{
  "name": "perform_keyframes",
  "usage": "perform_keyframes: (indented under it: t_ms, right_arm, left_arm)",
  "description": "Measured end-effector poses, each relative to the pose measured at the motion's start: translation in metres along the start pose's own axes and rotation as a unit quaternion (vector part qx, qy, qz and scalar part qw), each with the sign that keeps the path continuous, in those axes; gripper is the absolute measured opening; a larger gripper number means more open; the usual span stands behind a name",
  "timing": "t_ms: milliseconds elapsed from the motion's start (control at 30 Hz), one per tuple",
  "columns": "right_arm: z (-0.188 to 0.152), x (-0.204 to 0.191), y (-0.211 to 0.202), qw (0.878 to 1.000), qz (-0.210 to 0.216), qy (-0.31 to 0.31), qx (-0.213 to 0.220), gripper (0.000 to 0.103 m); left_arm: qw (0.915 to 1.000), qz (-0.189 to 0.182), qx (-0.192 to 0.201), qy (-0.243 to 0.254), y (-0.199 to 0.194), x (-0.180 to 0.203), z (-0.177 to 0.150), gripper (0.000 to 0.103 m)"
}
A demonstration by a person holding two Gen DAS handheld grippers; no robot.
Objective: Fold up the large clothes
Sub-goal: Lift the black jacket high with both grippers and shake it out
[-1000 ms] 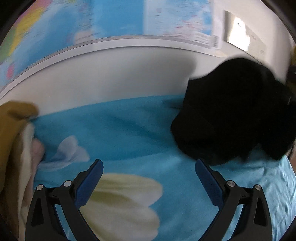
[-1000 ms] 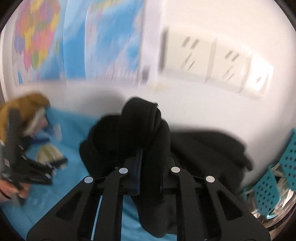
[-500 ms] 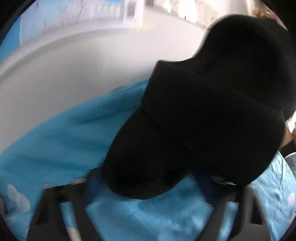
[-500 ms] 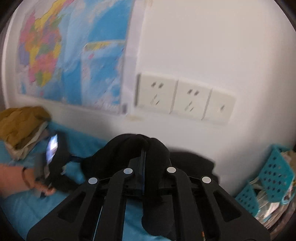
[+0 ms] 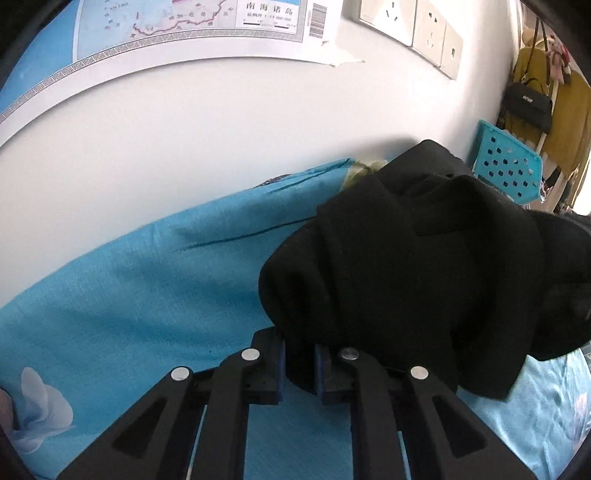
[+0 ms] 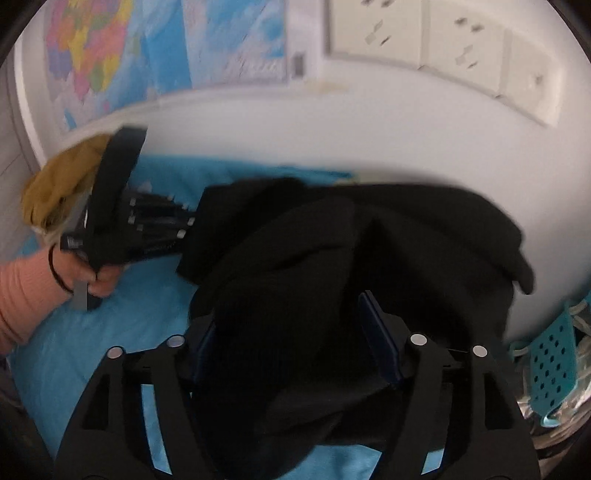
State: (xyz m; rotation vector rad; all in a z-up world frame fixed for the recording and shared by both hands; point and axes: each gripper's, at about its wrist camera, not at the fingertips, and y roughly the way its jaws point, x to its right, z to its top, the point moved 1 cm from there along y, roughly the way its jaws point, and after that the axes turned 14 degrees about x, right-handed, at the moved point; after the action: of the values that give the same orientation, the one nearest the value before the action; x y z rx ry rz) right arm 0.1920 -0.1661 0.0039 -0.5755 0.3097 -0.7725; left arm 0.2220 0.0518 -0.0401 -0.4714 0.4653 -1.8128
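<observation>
Item: black garment [image 5: 413, 266], one, heavy matte knit or wool-like cloth, bunched in thick rounded folds with a flat lapel-like flap on top. It lies heaped on the blue sheet [image 5: 140, 295] against the white wall [image 5: 184, 122], directly ahead of both my tools.

My left gripper [image 5: 299, 363]: black frame, blue pads, jaws drawn narrow and pinching a fold at the garment's near left edge.

My right gripper [image 6: 291, 339]: jaws spread wide, with a thick hump of the cloth sitting between the fingers [image 6: 380, 343] and draped over the frame; I cannot tell whether the pads press it.

Sheet: thin woven cotton, pale flower print [image 5: 40, 410], lightly creased.

Nearby: mustard-yellow cloth pile [image 6: 62, 184] at the far left, teal perforated basket [image 6: 554, 362] to the right, map poster [image 5: 184, 26] and wall sockets [image 5: 413, 22] above.
</observation>
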Motion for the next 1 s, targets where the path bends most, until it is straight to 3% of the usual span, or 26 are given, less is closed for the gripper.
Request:
perform_keyframes:
  t_ms: [33, 67, 167, 233, 300, 367, 433, 533, 567, 600, 633, 700, 767, 833, 1000]
  right_arm:
    - [-0.003, -0.004, 0.005, 1.0, 0.001, -0.005, -0.012, 0.022]
    - [-0.004, -0.009, 0.007, 1.0, 0.0, -0.012, -0.021, 0.015]
    - [0.004, -0.021, -0.015, 0.998, -0.04, -0.052, 0.02, 0.011]
    - [0.017, -0.028, -0.044, 0.991, -0.086, -0.076, 0.066, 0.009]
    - [0.034, -0.037, -0.078, 0.977, -0.133, -0.116, 0.119, 0.008]
    - [0.047, -0.041, -0.099, 0.966, -0.163, -0.136, 0.144, 0.008]
    - [0.059, -0.042, -0.116, 0.958, -0.186, -0.151, 0.159, 0.008]
    - [0.063, -0.03, -0.133, 0.951, -0.209, -0.156, 0.168, 0.008]
    - [0.063, -0.026, -0.137, 0.95, -0.213, -0.154, 0.171, 0.008]
    - [0.062, -0.023, -0.141, 0.949, -0.217, -0.15, 0.175, 0.008]
    - [0.06, -0.018, -0.14, 0.948, -0.22, -0.146, 0.179, 0.008]
    - [0.059, -0.007, -0.146, 0.946, -0.232, -0.13, 0.187, 0.007]
    - [0.062, 0.006, -0.151, 0.945, -0.238, -0.112, 0.192, 0.007]
    - [0.068, 0.015, -0.16, 0.936, -0.266, -0.108, 0.201, 0.007]
    - [0.113, 0.033, -0.218, 0.911, -0.317, -0.084, 0.25, 0.006]
  left_arm:
    - [1.0, 0.0, 0.001, 0.003, 0.002, 0.011, 0.0, 0.011]
    - [1.0, 0.001, 0.0, 0.008, 0.002, 0.012, 0.001, 0.011]
    - [0.9996, 0.001, 0.0, 0.029, 0.001, 0.017, 0.003, 0.015]
    - [0.9991, -0.008, 0.005, 0.042, -0.002, 0.022, 0.003, 0.041]
    - [0.9986, -0.018, 0.015, 0.047, -0.006, 0.028, 0.006, 0.058]
    - [0.9968, -0.052, 0.028, 0.053, -0.011, 0.038, 0.012, 0.061]
    - [0.994, -0.077, 0.034, 0.069, -0.012, 0.052, 0.018, 0.079]
    - [0.9888, -0.103, 0.034, 0.102, -0.004, 0.077, 0.023, 0.086]
    - [0.9879, -0.1, 0.034, 0.113, 0.001, 0.084, 0.025, 0.085]
    - [0.9872, -0.105, 0.034, 0.115, 0.004, 0.087, 0.026, 0.072]
    - [0.9867, -0.114, 0.033, 0.111, 0.009, 0.091, 0.029, 0.036]
    - [0.9868, -0.132, 0.007, 0.094, 0.022, 0.096, 0.032, 0.005]
    - [0.9886, -0.114, 0.028, 0.094, 0.023, 0.105, 0.039, 0.005]
    - [0.9883, -0.092, 0.058, 0.108, 0.013, 0.12, 0.056, 0.004]
    - [0.9787, -0.077, 0.171, 0.084, -0.043, 0.148, 0.145, 0.004]
